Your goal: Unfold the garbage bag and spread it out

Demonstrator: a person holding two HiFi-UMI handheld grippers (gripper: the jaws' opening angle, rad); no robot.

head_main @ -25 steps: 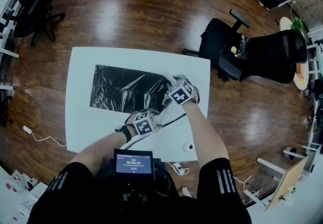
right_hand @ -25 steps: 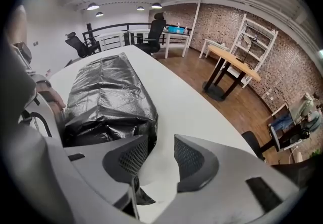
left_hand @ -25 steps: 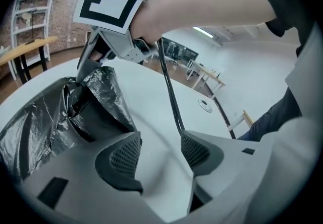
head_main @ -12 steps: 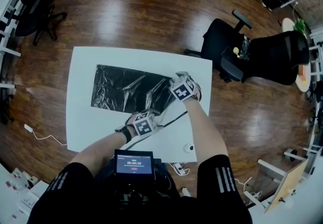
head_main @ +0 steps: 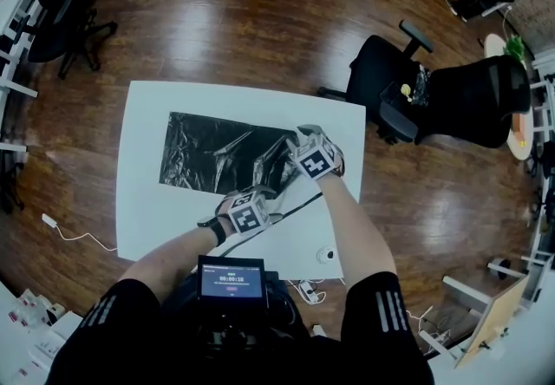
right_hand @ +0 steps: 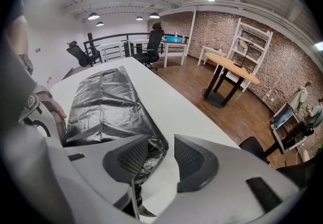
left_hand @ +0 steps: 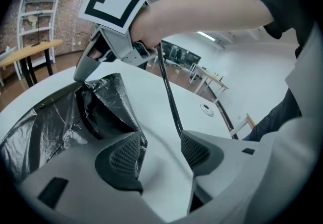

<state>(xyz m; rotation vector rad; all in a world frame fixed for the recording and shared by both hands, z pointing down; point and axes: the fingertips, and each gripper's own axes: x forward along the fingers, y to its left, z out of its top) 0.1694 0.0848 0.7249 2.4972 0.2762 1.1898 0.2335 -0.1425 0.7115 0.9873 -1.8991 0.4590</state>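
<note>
The black garbage bag lies mostly flat and crinkled on the white table, with its right end bunched up. My right gripper is at that bunched end. In the right gripper view its jaws are closing with the bag's crumpled edge between them; bare table still shows beside the right pad. My left gripper is at the bag's near right corner. It stands open, and the bag lies just beside its left pad. The right gripper's fingertip touches the bag.
A black cable runs across the table by the grippers, and a small round cap sits near the front right corner. A black office chair stands right of the table. A white cord lies on the wooden floor at left.
The right gripper has shifted slightly at the bag's right end, out and back. The left gripper and the bag have stayed about where they were.
</note>
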